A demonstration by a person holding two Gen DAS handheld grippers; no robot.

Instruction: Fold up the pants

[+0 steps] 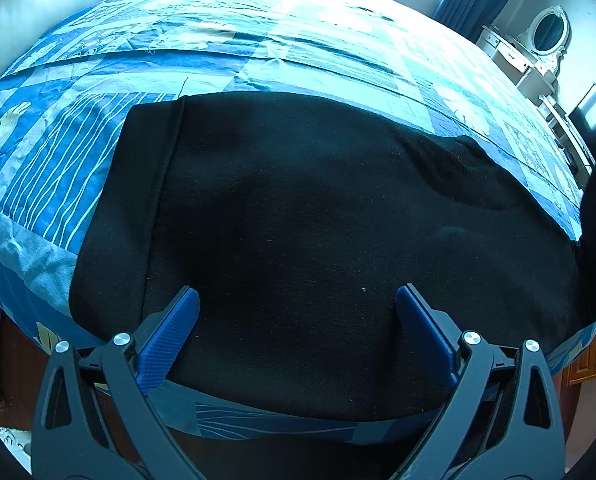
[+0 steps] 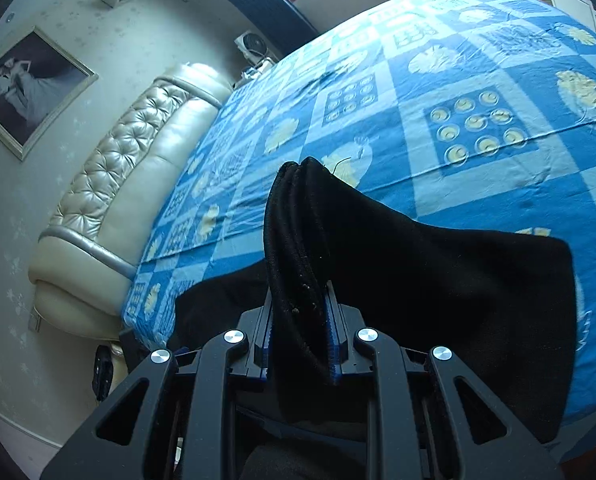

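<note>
The black pants (image 1: 318,240) lie spread flat on the near edge of the blue patterned bedspread (image 1: 258,52), under the left gripper (image 1: 298,320) whose jaws gape wide and empty, while the right gripper (image 2: 300,320) is clamped on a lifted bunch of their fabric.

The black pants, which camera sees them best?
The left wrist view: the black pants lie spread across the blue bedspread, beneath the open left gripper. The right wrist view shows only a bunched edge pinched in the right gripper.
</note>
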